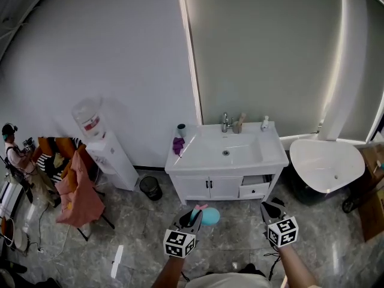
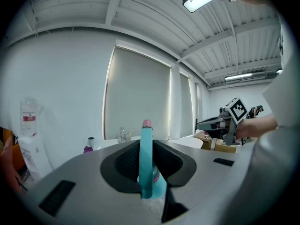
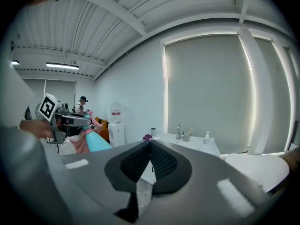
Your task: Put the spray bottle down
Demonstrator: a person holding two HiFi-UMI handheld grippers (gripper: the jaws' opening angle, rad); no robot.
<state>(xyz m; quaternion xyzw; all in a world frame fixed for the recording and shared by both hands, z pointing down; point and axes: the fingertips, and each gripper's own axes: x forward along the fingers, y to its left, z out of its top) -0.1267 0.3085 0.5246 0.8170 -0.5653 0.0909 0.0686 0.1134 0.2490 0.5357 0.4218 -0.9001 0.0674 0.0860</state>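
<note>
Holding the spray bottle (image 2: 146, 161) clamped by its upper part between my left gripper's (image 1: 192, 218) pads, teal body hanging below them, I'd keep that squeeze firm until the base sits flat on the vanity top (image 1: 191, 159), well ahead of the fingertips and clear of the basin (image 1: 231, 152), and only then release. Both grippers point almost level, tipped slightly down, side by side. My right gripper's (image 3: 150, 148) fingers are pressed together on nothing, the bottle off to their left.
</note>
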